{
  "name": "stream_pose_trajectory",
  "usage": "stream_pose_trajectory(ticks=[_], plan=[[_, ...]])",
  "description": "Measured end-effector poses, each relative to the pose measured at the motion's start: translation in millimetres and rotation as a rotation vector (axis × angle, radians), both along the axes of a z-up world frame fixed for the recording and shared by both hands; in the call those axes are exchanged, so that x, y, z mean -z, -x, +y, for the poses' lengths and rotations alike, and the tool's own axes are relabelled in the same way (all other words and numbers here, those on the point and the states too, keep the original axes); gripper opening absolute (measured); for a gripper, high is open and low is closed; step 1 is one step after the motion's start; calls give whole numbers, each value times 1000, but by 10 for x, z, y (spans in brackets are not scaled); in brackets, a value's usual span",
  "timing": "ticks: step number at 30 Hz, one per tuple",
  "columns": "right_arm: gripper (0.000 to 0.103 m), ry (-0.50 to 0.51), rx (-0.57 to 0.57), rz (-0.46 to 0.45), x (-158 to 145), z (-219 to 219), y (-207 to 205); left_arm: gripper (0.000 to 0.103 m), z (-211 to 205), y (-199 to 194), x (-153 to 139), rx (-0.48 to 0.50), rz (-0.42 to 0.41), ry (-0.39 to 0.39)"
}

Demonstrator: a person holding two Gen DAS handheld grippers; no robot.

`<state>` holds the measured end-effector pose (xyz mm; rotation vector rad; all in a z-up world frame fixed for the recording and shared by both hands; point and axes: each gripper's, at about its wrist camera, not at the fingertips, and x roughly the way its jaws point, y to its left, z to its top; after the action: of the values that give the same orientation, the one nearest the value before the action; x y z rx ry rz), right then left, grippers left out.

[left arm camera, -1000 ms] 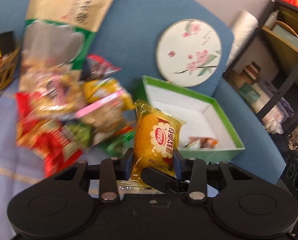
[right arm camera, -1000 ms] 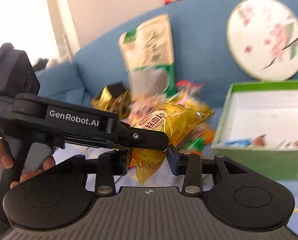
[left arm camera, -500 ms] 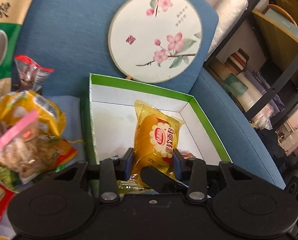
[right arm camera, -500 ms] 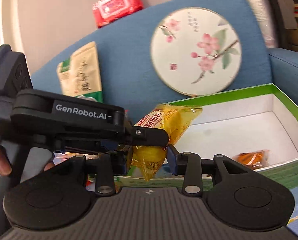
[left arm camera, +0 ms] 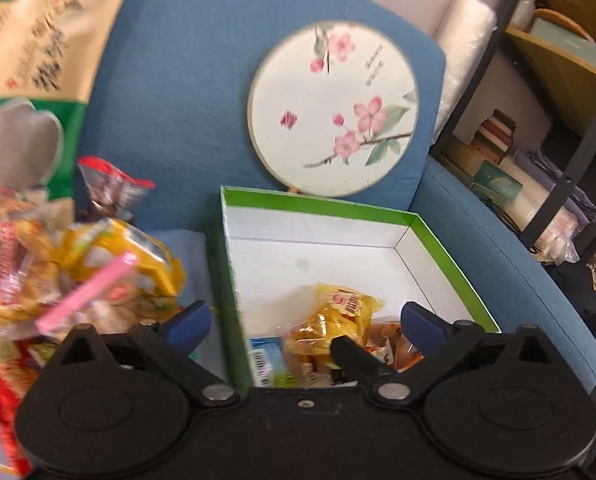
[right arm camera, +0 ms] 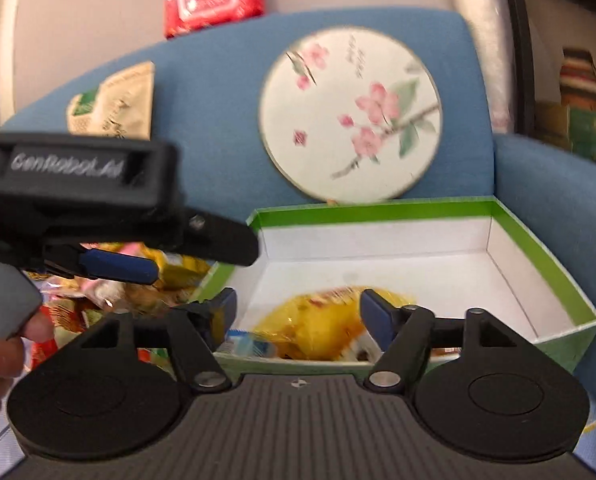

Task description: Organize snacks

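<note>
both my grippers have just been opening: left gripper and right gripper stand wide, nothing pressed between the pads. the yellow snack packet lies loose in the near end of the green box, on other small packets. step in hand, by my judgement: release and clear. to do it well i should lift both out before swinging toward the snack pile on the left, since the box's near wall sits close under my fingers. far half of the box is bare; the round fan leans behind it.
</note>
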<state>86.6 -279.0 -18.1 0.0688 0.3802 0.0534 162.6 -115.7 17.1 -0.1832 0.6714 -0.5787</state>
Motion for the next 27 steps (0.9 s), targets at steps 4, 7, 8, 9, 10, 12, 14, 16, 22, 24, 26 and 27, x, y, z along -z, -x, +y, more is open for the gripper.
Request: stream_pose_trajectory(ticks=[4, 7, 8, 9, 10, 12, 14, 16, 22, 24, 26, 27], plan=[[103, 38, -21, -10, -22, 115, 77, 103, 274, 229, -69, -62, -46, -3], [103, 46, -45, 5, -1, 212, 161, 103, 580, 450, 5, -108, -47, 7], [103, 49, -59, 8, 7, 253, 187, 103, 676, 520, 46, -120, -46, 4], [103, 52, -78, 15, 12, 298, 200, 103, 781, 593, 101, -135, -42, -1], [103, 55, -103, 23, 15, 352, 205, 103, 878, 654, 158, -154, -36, -7], [103, 64, -155, 30, 27, 462, 228, 103, 1044, 753, 275, -189, -15, -30], [103, 78, -223, 47, 57, 581, 241, 103, 1172, 819, 390, -209, 4, -49], [103, 95, -288, 75, 108, 690, 248, 103, 1277, 863, 462, -224, 15, -56], [92, 179, -333, 146, 300, 944, 149, 103, 1470, 922, 576, -265, 44, -48], [91, 217, -284, 160, 350, 973, 73, 103, 1477, 913, 550, -247, 45, -31], [90, 198, -248, 192, 401, 947, -30, 103, 1434, 893, 498, -227, 27, -24], [89, 181, -245, 207, 426, 933, -76, 103, 1410, 886, 484, -218, 17, -24]])
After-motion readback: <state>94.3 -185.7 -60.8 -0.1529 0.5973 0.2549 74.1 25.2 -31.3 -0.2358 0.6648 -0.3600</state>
